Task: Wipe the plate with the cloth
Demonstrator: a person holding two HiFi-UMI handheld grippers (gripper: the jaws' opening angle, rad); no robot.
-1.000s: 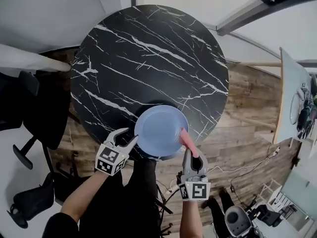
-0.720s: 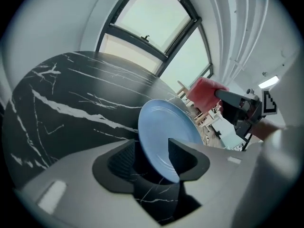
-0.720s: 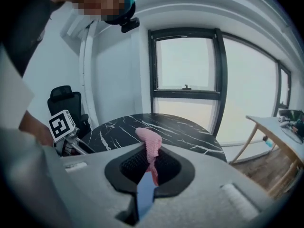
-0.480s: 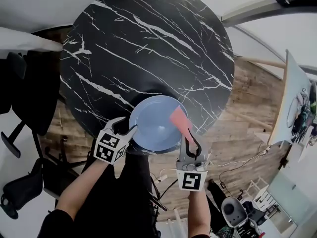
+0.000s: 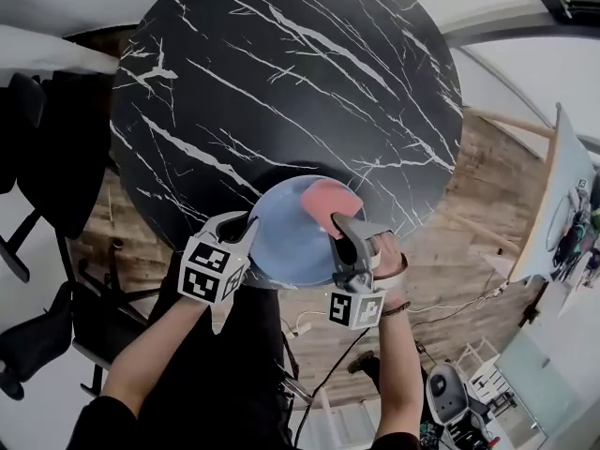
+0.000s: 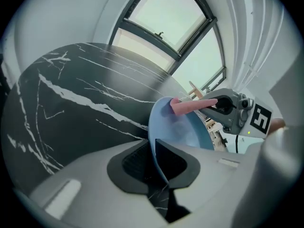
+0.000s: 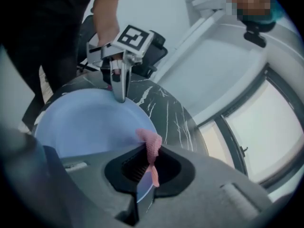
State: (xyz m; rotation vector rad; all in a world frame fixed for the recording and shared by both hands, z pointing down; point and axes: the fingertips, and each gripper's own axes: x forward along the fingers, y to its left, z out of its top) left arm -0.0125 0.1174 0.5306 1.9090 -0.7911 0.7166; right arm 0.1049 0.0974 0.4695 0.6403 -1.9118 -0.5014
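Note:
A light blue plate sits at the near edge of the black marble table and juts over it. My left gripper is at the plate's left rim. In the left gripper view the rim runs between the closing jaws, and the pads press on it. My right gripper is shut on a pink cloth, which lies on the plate's far right part. In the right gripper view the cloth sticks out of the jaws over the plate.
Dark office chairs stand left of the table. Wooden floor shows on the right, with a white board beyond it. A person's arms and dark clothes fill the bottom of the head view.
The right gripper rolled and moved up and left, carrying the cloth from the plate's right rim onto its surface. The left jaws went from open beside the plate to closed on its rim.

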